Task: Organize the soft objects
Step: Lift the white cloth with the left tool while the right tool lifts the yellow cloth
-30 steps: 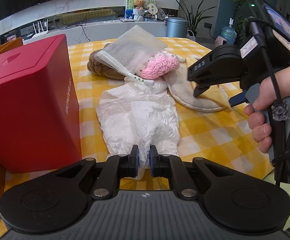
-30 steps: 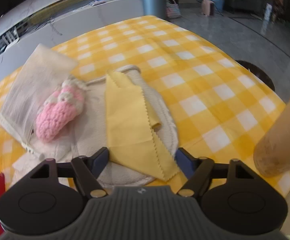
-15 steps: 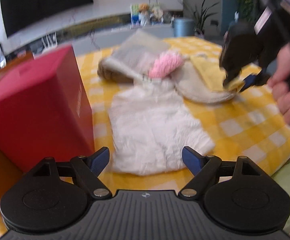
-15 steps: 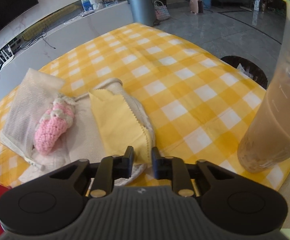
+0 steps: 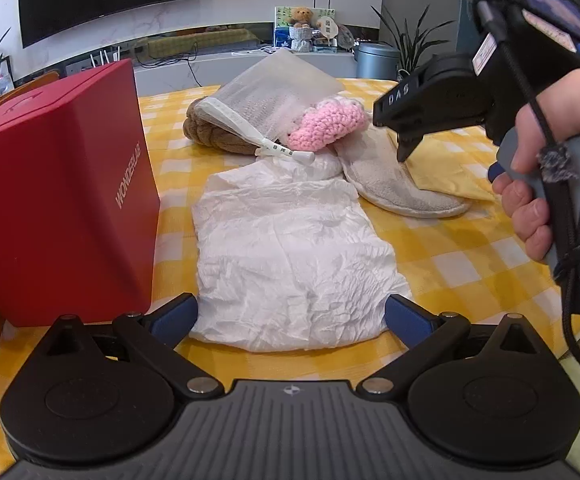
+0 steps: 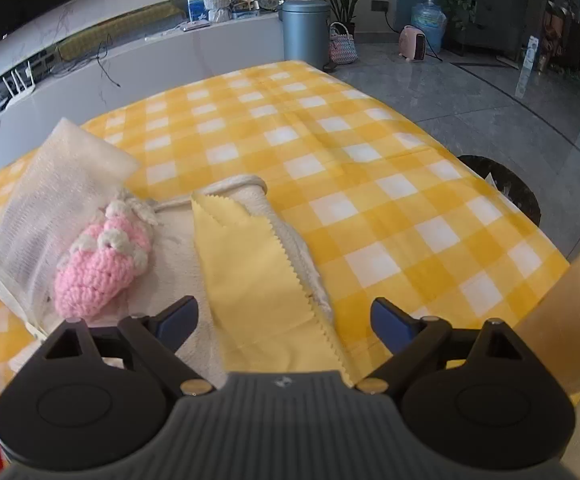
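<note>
One red box (image 5: pixel 61 184), five soft items, two grippers.

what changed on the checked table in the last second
The left tongs let go of the crumpled white tissue sheet, now spread flat; the right tongs pinched the yellow zigzag-edged cloth, then reopened. The red box and pink crocheted toy stayed put.

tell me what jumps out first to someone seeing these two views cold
The big red box standing on the left of the yellow checked tablecloth grabs the eye first. Next comes the pink crochet piece in the heap of soft things at the middle, resting against a white mesh bag, with a crumpled white sheet spread flat in front of the left gripper, whose jaws stand wide open.
</note>
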Tool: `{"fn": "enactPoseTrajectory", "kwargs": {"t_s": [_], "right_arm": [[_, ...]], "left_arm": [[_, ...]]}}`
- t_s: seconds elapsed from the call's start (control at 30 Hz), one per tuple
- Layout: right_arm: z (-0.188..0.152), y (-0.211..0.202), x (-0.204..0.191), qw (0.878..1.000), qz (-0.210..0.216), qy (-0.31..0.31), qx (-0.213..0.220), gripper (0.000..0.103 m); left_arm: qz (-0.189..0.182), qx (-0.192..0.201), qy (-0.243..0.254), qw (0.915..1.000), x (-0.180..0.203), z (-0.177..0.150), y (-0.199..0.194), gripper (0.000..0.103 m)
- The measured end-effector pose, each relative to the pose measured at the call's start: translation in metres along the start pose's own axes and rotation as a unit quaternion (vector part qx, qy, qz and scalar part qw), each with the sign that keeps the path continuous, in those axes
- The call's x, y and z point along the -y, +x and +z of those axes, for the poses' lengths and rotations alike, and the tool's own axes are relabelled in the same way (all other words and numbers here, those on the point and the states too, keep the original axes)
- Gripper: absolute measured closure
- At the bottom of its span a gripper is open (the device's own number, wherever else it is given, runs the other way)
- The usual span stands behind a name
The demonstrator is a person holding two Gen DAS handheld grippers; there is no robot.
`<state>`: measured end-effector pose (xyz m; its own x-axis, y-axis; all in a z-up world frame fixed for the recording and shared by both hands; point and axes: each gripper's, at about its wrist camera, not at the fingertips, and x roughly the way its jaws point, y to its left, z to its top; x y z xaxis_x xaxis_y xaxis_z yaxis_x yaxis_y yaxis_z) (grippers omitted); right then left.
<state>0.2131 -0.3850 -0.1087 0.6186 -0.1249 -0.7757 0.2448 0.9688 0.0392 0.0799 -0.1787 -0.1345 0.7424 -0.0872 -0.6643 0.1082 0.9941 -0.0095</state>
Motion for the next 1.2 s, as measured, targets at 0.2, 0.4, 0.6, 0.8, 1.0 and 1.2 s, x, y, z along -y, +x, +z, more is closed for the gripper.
{"fn": "enactPoseTrajectory", "kwargs": {"t_s": [0.2, 0.4, 0.6, 0.8, 1.0, 1.2], "right_arm": [[-0.004, 0.004, 0.0, 1.0, 0.0, -0.01, -0.019, 0.056], [-0.001, -0.008, 0.012, 1.0, -0.008, 0.01, -0.017, 0.095], [0.005, -0.033, 0.016, 0.999, 0.026, 0.016, 0.021, 0.097], [0.008, -0.039, 0.021, 0.998, 0.038, 0.028, 0.031, 0.097], [0.011, -0.047, 0.029, 0.997, 0.051, 0.042, 0.047, 0.097], [0.013, -0.061, 0.036, 0.994, 0.071, 0.055, 0.064, 0.097]], "left_arm": [[-0.016, -0.013, 0.016, 0.9997, -0.003, 0.004, 0.0, 0.0], [-0.044, -0.005, 0.031, 0.9985, 0.001, 0.005, -0.007, 0.035], [-0.08, 0.011, 0.05, 0.9955, 0.012, -0.001, -0.012, 0.099], [-0.078, 0.032, 0.022, 0.9962, 0.003, 0.002, -0.016, 0.099], [-0.079, 0.106, 0.018, 0.991, -0.005, 0.01, -0.037, 0.099], [-0.031, 0.2, 0.073, 0.9767, 0.006, 0.019, -0.072, 0.099]]}}
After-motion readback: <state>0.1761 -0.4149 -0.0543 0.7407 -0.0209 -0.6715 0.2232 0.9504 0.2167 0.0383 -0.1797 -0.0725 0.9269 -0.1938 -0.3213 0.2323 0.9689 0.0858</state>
